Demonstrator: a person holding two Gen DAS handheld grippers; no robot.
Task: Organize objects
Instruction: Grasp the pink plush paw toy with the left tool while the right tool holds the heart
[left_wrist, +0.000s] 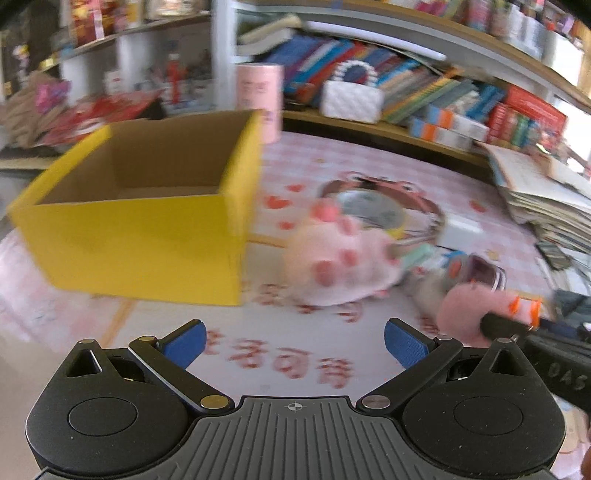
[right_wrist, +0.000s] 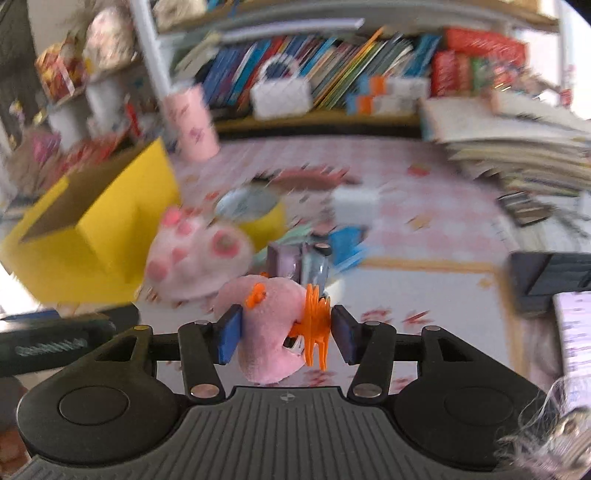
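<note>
A yellow cardboard box (left_wrist: 140, 236) stands open and empty at the left of the pink table; it also shows in the right wrist view (right_wrist: 96, 236). My right gripper (right_wrist: 286, 332) is shut on a pink plush hair clip with orange teeth (right_wrist: 269, 332), held above the table; it also shows at the lower right of the left wrist view (left_wrist: 476, 314). My left gripper (left_wrist: 293, 341) is open and empty above the table, in front of the box. A fluffy pink paw toy (left_wrist: 343, 262) lies to the right of the box, also in the right wrist view (right_wrist: 192, 258).
A pile of small items (left_wrist: 461, 266) and a round tin (left_wrist: 373, 210) lie behind the paw toy. A pink cylinder (left_wrist: 260, 99) stands behind the box. A stack of books (left_wrist: 546, 199) sits at the right. Crowded shelves (left_wrist: 406, 92) line the back.
</note>
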